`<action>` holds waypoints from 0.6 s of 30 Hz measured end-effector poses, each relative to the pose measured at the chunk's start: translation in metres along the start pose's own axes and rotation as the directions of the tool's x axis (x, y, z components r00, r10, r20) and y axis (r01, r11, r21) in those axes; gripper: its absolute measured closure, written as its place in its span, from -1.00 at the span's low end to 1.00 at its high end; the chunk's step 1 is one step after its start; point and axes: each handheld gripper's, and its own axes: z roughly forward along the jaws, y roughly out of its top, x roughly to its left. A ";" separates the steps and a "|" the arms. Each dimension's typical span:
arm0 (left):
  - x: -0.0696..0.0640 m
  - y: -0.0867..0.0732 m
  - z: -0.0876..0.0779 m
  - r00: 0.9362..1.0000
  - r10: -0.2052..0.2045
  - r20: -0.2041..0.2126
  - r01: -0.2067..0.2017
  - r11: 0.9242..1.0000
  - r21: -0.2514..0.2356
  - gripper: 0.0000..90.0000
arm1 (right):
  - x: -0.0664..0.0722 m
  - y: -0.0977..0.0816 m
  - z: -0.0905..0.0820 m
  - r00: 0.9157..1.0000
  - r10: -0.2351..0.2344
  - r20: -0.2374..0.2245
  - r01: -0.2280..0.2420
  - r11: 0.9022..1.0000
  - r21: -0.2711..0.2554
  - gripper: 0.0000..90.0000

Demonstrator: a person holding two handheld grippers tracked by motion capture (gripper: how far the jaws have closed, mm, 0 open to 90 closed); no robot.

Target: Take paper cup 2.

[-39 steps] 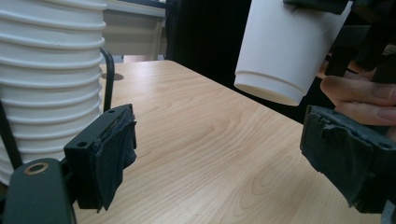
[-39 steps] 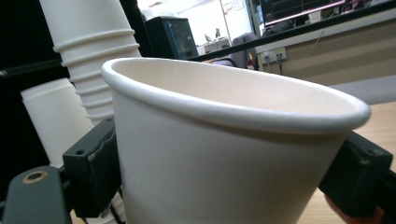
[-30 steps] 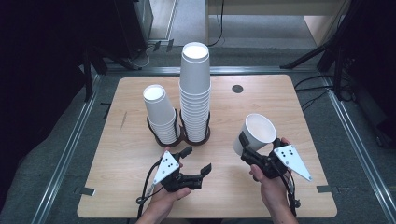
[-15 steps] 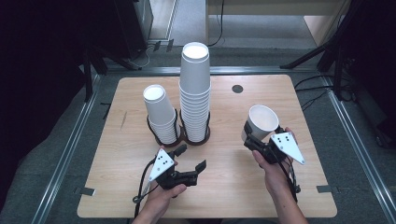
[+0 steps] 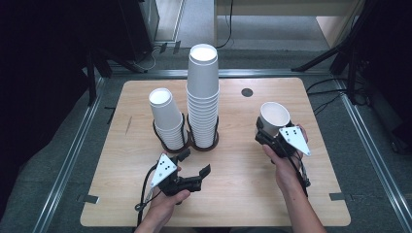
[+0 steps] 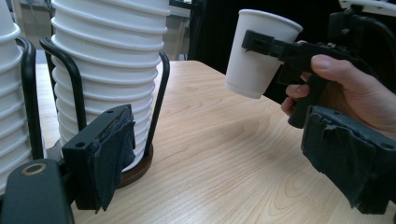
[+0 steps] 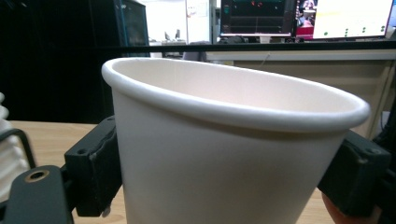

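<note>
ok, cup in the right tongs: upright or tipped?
Roughly upright, slightly tilted, mouth up. The paper cup hangs clear above the table, clamped by the right tongs.

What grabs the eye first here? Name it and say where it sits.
The tall stack of white cups in a black holder at the table's middle stands out first, with a shorter stack at its left. At the right, the right gripper holds a single paper cup above the table.
</note>
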 end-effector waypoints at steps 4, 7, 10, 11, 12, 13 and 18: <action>0.001 0.000 0.000 1.000 -0.003 -0.002 0.003 1.000 -0.001 -0.78 | -0.006 -0.006 0.009 1.000 0.003 0.009 -0.003 1.000 0.019 -0.71; 0.001 0.000 0.000 1.000 -0.005 -0.002 0.005 1.000 0.000 -0.78 | -0.010 -0.011 0.015 1.000 -0.003 0.014 0.002 1.000 0.020 -0.71; 0.002 -0.001 0.000 1.000 -0.009 -0.003 0.009 1.000 0.002 -0.78 | -0.012 -0.015 0.020 0.999 -0.015 0.043 0.014 1.000 0.028 -0.71; 0.002 -0.001 0.000 1.000 -0.009 -0.003 0.009 1.000 0.002 -0.78 | -0.013 -0.017 0.021 0.998 -0.024 0.053 0.022 0.999 0.031 -0.71; 0.002 -0.001 0.000 1.000 -0.008 -0.004 0.008 1.000 0.003 -0.78 | -0.015 -0.018 0.023 0.998 -0.020 0.065 0.018 0.999 0.036 -0.71; 0.003 -0.001 0.000 1.000 -0.008 -0.004 0.008 1.000 0.004 -0.78 | -0.016 -0.020 0.024 0.997 -0.014 0.070 0.011 0.999 0.042 -0.72; 0.004 -0.001 0.000 1.000 -0.012 -0.007 0.012 1.000 0.002 -0.78 | -0.019 -0.024 0.029 0.996 -0.014 0.088 0.008 0.998 0.065 -0.72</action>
